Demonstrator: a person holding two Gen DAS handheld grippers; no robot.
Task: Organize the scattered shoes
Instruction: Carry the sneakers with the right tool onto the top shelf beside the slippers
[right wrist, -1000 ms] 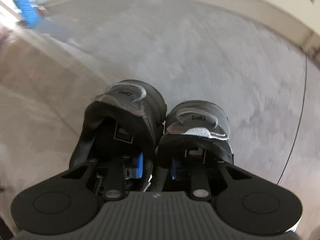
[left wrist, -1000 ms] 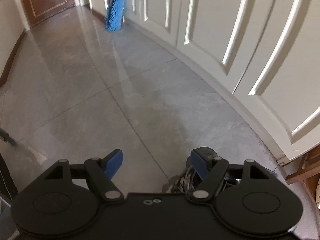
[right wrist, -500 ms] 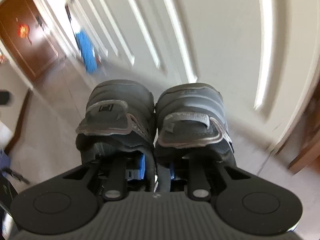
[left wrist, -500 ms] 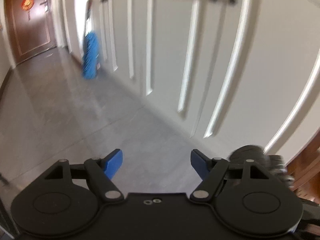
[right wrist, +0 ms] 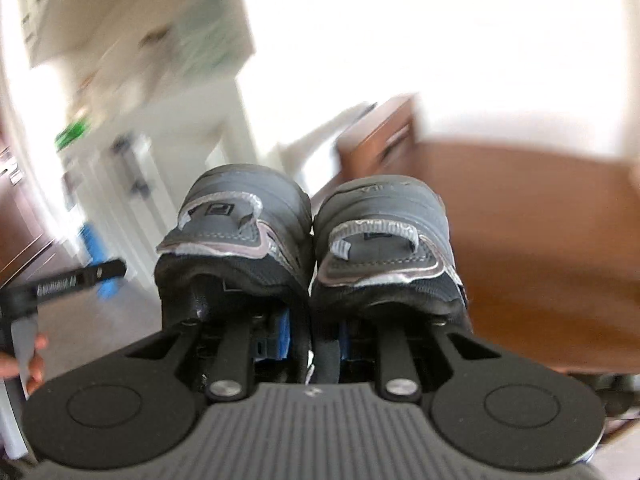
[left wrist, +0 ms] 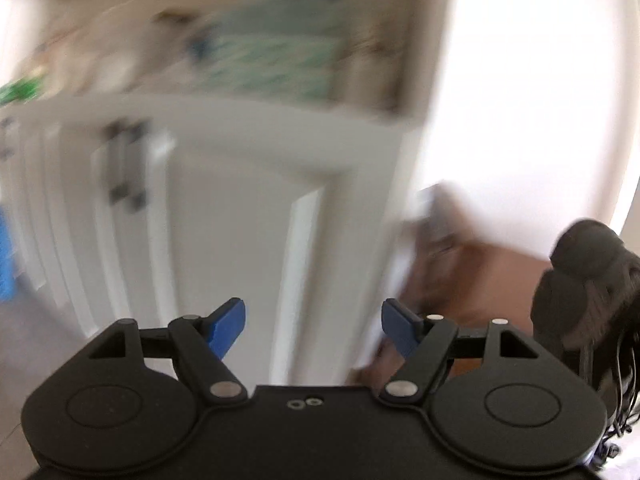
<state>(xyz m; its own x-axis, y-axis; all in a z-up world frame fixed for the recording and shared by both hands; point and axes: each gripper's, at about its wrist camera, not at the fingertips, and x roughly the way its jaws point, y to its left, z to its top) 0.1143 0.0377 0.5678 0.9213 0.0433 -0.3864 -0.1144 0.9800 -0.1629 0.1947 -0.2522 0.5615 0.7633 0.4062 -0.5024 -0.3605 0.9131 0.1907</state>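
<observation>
Left wrist view: the left gripper (left wrist: 312,326) sits at the bottom of the frame. Its two blue fingers are far apart and nothing is between them. Behind it is a white cupboard (left wrist: 224,216) with doors, all blurry. At the far right edge you can see the dark shoes (left wrist: 588,280) hanging in the air. A brown wooden thing (left wrist: 492,280) is in the lower right, behind the shoes. It may be a shoe rack or a cabinet, but it is too blurry to tell. I cannot see if anything is in it.

Right wrist view: the right gripper (right wrist: 312,334) is clamped on the pair of grey shoes (right wrist: 308,236). One finger goes inside each shoe, and they pinch the two inner sides together. The shoes fill the middle of the frame, heels toward the camera. The brown wooden thing (right wrist: 532,248) is on the right, close by. The other tool and a hand (right wrist: 30,364) show at the left edge.

I think the step is carrying the pair to its place. To do it well, keep the squeeze tight so neither shoe slips. Keep the pair level, go slower near the wood, and set the soles down flat. The free gripper can help line them up.
</observation>
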